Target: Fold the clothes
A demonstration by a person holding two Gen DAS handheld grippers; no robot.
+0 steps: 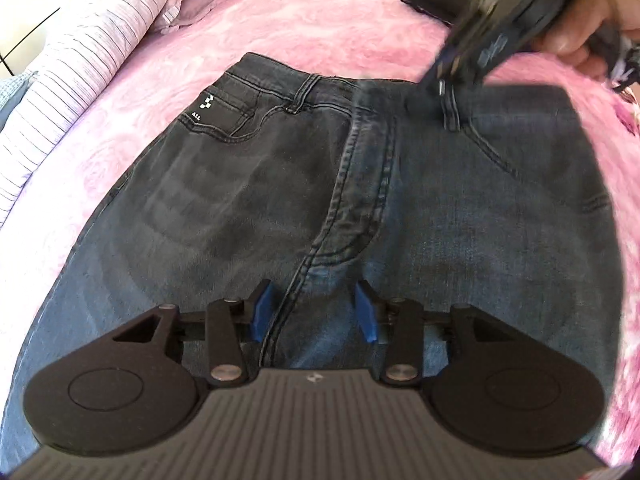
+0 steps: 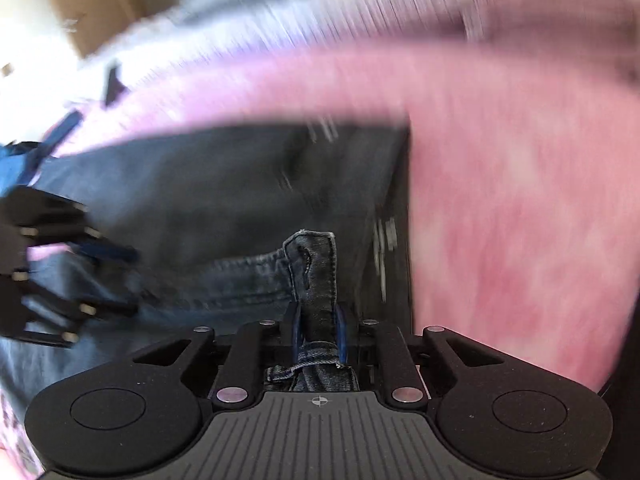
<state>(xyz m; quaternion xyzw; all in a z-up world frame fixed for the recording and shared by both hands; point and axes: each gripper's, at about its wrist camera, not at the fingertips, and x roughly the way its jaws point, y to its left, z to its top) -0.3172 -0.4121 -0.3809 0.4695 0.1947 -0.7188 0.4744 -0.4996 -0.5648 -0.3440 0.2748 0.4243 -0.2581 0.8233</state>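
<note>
Jeans (image 1: pixel 256 184) flat on pink bedspread (image 1: pixel 320 16), waistband far side. R gripper (image 2: pixel 318 332) pinching waistband tab, fingers pressed onto denim. L gripper (image 1: pixel 316 312) over crotch seam, fingers spread, holding nothing.

Bright daylight; left wrist view mostly sharp, right wrist view heavily motion-blurred.
Fisheye bending curves all edges, with dark corners. In the left view the pink bed cover (image 1: pixel 320 12) glares at left and the right tool (image 1: pixel 450 98) is smeared; in the right view only the near denim stays sharp.
</note>
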